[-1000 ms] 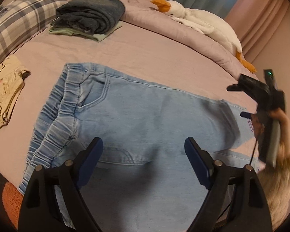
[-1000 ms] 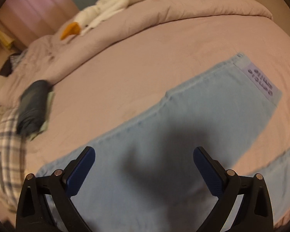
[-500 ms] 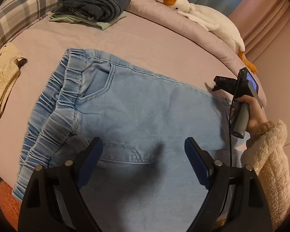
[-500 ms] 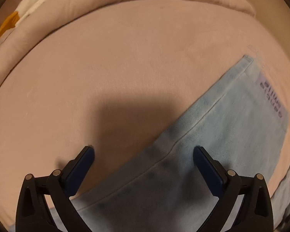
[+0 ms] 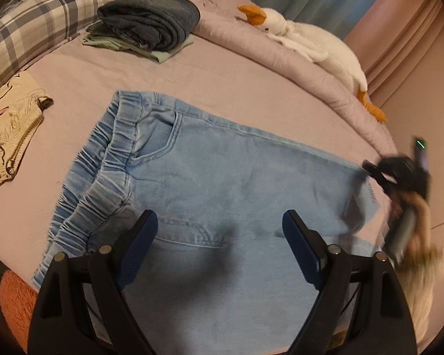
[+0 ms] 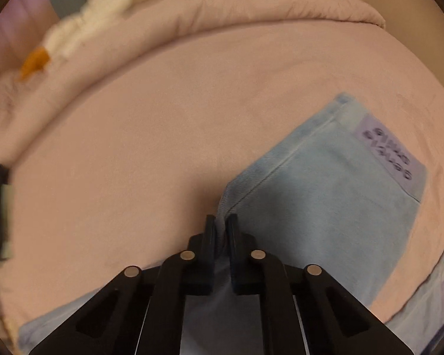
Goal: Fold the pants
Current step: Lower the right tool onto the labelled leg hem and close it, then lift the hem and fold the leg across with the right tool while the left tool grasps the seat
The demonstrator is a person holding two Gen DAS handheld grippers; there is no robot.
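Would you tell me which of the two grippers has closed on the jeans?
The right gripper: its fingers pinch the side seam of the light blue jeans near the hem. The left gripper hangs wide open above the seat.

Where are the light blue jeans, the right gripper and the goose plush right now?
light blue jeans (image 5: 222, 177): left wrist view, thigh panel.
right gripper (image 6: 221, 226): right wrist view, between its fingertips, pinching the leg edge.
goose plush (image 5: 319, 44): left wrist view, white body.
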